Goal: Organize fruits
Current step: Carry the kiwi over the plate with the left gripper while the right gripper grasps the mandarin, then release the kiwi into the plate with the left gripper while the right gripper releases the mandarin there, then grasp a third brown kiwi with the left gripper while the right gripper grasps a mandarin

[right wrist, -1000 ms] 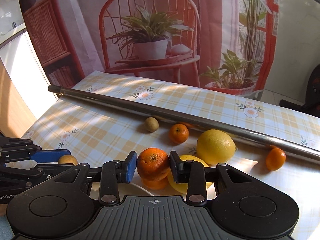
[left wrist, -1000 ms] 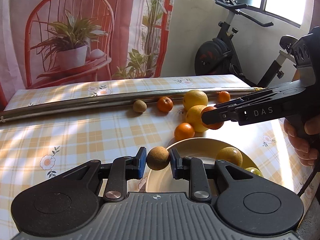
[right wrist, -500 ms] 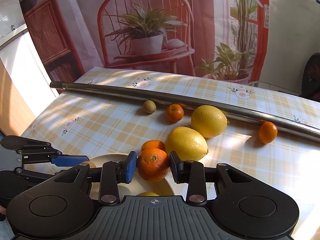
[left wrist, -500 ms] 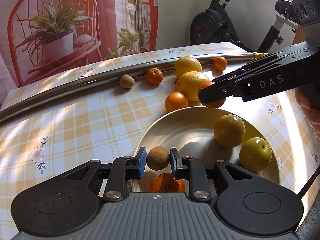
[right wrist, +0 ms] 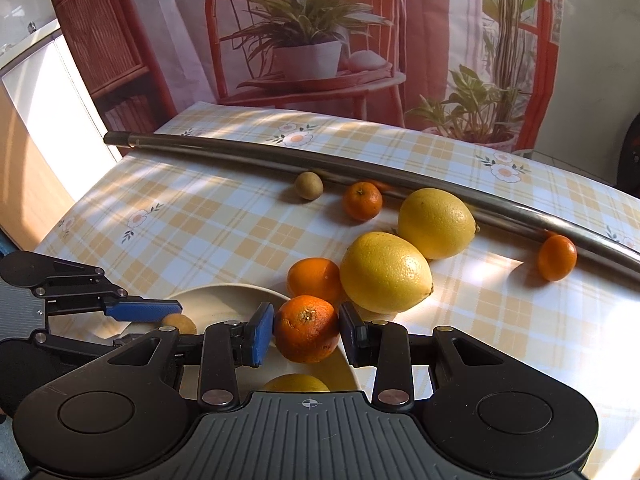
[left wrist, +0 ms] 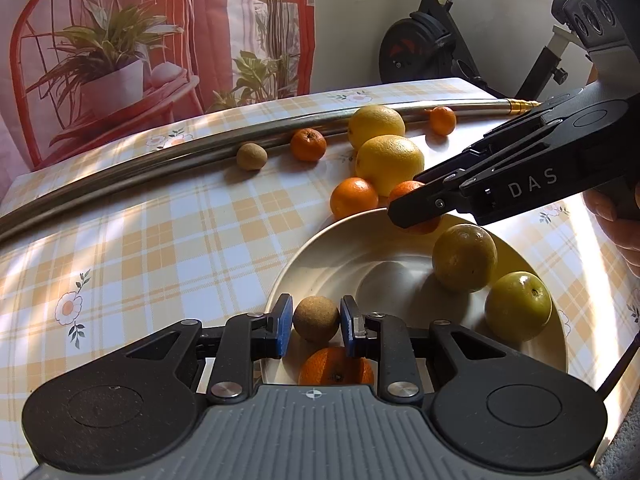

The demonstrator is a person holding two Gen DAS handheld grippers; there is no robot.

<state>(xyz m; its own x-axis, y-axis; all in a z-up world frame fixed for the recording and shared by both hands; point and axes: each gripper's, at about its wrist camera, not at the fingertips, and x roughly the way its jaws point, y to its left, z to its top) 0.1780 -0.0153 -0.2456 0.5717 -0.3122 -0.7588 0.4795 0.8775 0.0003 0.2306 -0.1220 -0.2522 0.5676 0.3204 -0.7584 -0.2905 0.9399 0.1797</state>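
Change: left gripper (left wrist: 316, 322), clamping a small brown fruit (left wrist: 316, 318), has descended over the bowl (left wrist: 320, 264).
Right gripper (right wrist: 306, 334): clamps a mandarin (right wrist: 306, 328) at the bowl's rim.
Implication: both fruits appear ready for release.

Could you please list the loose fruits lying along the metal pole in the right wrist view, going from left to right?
Small brown fruit → small mandarin → far lemon → small orange at the right.

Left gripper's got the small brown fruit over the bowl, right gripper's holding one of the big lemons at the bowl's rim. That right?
Not quite. The right gripper holds a small orange, not a lemon; both lemons lie on the tablecloth, as the right wrist view shows. The rest stands: the left gripper holds the small brown fruit over the bowl.
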